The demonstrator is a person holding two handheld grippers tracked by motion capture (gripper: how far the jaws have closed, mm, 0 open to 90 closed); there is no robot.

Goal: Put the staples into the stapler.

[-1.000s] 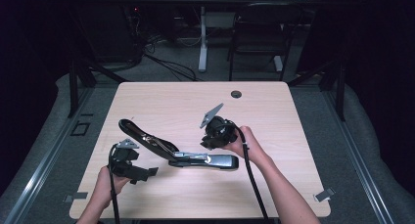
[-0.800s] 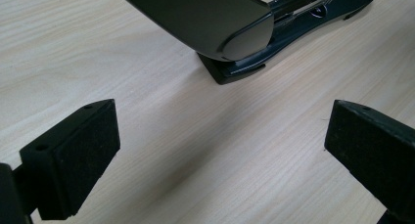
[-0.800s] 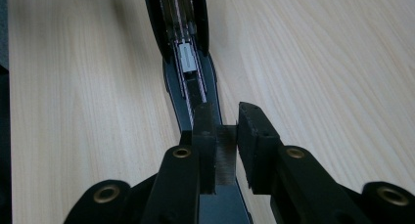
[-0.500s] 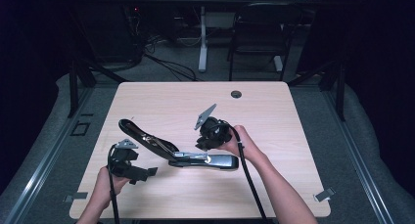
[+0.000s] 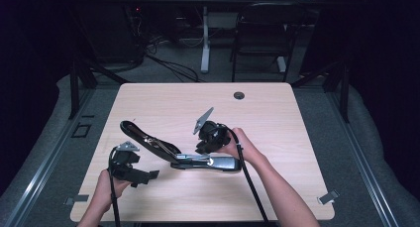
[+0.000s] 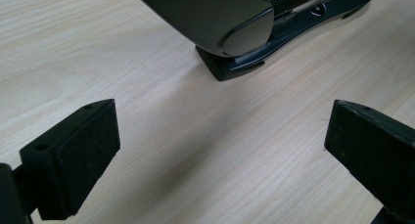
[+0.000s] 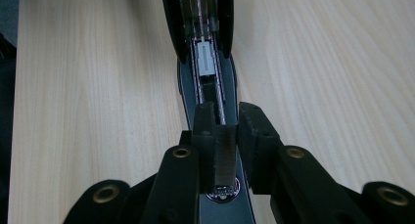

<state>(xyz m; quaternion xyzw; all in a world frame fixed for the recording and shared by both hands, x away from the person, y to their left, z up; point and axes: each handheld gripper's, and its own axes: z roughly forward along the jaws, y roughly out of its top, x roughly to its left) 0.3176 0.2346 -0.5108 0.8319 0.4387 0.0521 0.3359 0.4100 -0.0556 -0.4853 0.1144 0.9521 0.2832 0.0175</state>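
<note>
Lying opened near the middle of the pale wooden table [image 5: 277,118], a large black stapler with a silver metal base [image 5: 198,160] is seen with its lid swung up towards 10 o'clock and its staple channel [image 7: 205,62] exposed. A dark strip of staples [image 7: 224,155] is clamped between the 2 nearly closed jaws of the right gripper [image 5: 210,138], which is held directly over the stapler's base at its 3 o'clock end. The left gripper [image 5: 130,163] is held at 8 o'clock from the stapler, apart from it, with its jaws spread wide and nothing between them.
</note>
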